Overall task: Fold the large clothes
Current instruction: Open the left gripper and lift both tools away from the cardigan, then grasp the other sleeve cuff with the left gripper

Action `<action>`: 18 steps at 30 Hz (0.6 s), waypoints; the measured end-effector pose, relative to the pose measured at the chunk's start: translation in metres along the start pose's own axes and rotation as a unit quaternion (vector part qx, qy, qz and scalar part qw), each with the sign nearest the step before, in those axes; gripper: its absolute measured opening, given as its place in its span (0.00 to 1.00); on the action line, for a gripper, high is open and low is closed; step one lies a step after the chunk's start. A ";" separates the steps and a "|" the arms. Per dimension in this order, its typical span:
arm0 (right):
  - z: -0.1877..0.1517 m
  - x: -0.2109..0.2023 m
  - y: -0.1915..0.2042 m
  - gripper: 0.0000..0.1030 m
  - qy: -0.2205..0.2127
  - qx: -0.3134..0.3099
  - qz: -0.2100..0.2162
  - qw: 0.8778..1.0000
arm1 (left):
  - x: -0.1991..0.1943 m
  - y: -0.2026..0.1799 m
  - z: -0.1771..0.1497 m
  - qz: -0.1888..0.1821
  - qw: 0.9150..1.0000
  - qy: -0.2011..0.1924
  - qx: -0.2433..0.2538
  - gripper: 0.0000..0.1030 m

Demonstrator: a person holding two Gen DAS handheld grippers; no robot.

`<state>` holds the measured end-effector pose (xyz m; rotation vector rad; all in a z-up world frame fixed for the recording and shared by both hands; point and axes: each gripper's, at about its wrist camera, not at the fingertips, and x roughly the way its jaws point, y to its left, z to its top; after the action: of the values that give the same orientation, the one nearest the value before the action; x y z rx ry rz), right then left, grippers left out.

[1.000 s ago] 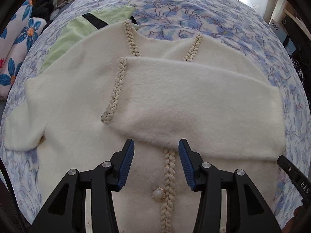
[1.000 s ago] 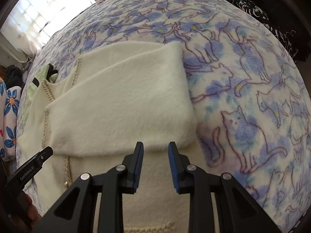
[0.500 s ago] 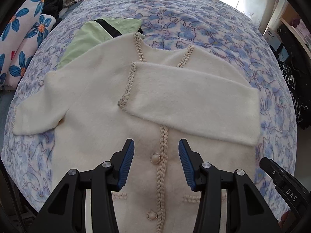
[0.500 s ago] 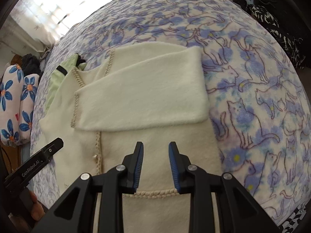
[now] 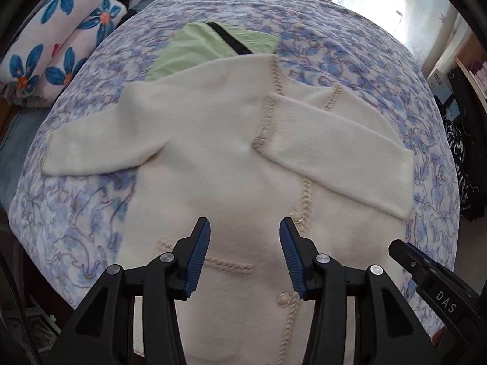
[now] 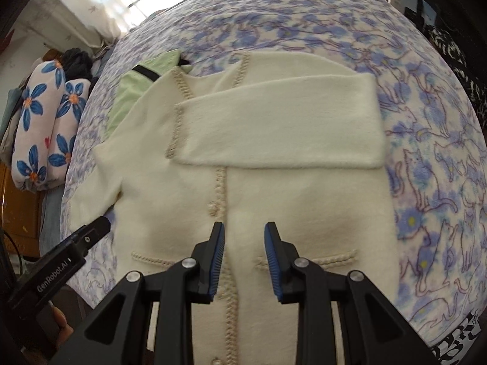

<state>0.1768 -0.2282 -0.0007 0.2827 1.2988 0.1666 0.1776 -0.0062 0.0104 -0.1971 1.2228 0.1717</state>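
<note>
- Left gripper (image 5: 245, 254) hangs with jaws spread wide and empty, above the lower front of the cream cardigan (image 5: 219, 182).
- Right gripper (image 6: 244, 258) is likewise parted, holding nothing, over the cardigan's button placket (image 6: 220, 188).
- One sleeve (image 6: 274, 124) lies folded across the chest; the other sleeve (image 5: 100, 146) stretches toward 9 o'clock.
- Green garment (image 5: 207, 45) peeks out at 11 o'clock on the cat-print blanket (image 6: 432, 164).

A cat-print bed (image 5: 350, 30) carries a cream cardigan (image 5: 219, 158) overlapping a green garment (image 5: 194, 48).

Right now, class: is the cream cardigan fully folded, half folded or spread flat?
Half folded. On the cream cardigan, one sleeve lies across the chest; the other sleeve is still spread out on the blanket.
</note>
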 end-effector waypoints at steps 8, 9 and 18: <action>-0.003 0.013 0.092 0.26 0.014 -0.063 0.013 0.998 | -0.003 0.093 0.002 0.004 0.999 0.013 -0.048 0.45; -0.003 0.016 0.104 0.26 0.016 -0.067 0.015 0.998 | -0.001 0.107 0.004 0.005 0.998 0.014 -0.054 0.45; -0.005 0.071 0.209 0.26 0.044 -0.100 0.024 0.994 | 0.041 0.227 0.028 0.010 0.993 0.042 -0.113 0.45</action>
<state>0.1988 -0.0079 -0.0054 0.1364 1.3520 0.3517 0.1629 0.2222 -0.0322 -0.3934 1.2890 0.3222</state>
